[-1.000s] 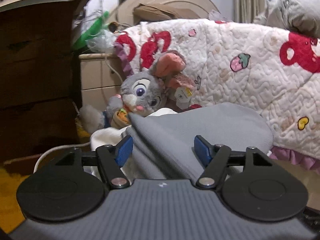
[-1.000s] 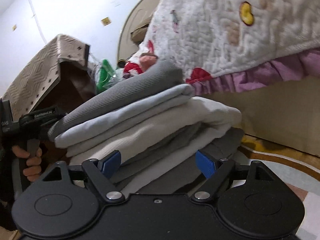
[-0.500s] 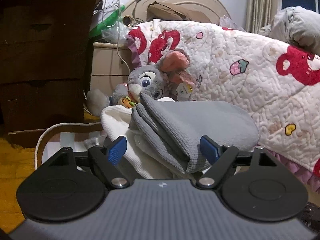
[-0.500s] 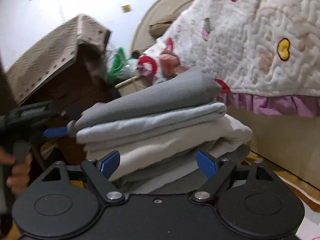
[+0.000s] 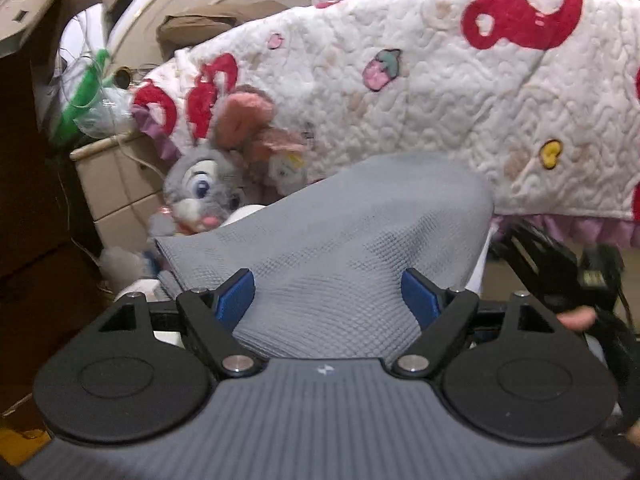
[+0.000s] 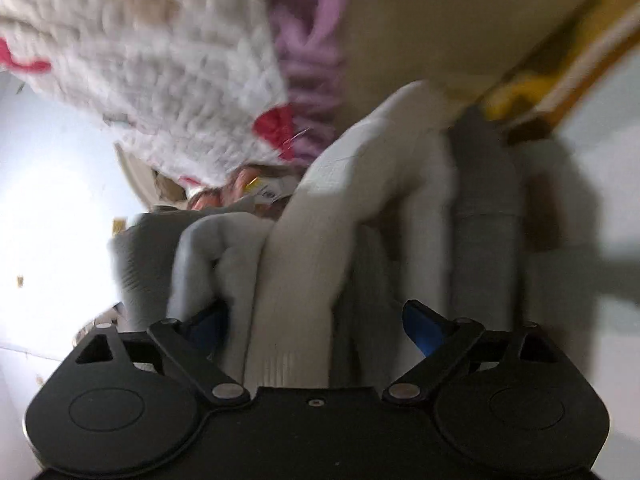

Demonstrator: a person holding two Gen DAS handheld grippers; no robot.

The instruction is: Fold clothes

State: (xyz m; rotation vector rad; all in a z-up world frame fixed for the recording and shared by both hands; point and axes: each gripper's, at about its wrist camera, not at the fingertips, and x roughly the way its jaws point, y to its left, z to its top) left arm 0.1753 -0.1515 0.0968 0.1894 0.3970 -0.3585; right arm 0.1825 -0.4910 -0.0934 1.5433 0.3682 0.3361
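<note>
The left tongs (image 5: 328, 294) stand apart, having just widened, straddling the grey top (image 5: 360, 240) of the stack (image 6: 360, 240) without clear pressure. The right tongs (image 6: 316, 320), also just widened, gape around the stack's edge; that view has rolled sideways since a second ago and is blurred. The stack sits on the floor beside the quilt (image 5: 440, 100) and plush rabbit (image 5: 208, 184). Folding looks finished; this reads as squaring or lifting the pile. No writing is legible.

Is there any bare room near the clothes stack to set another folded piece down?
The gray garment on top is bare. Pale mat beside the stack, bordered by the bed base, looks free, though blurred. Crowded behind: plush rabbit against the quilt.
</note>
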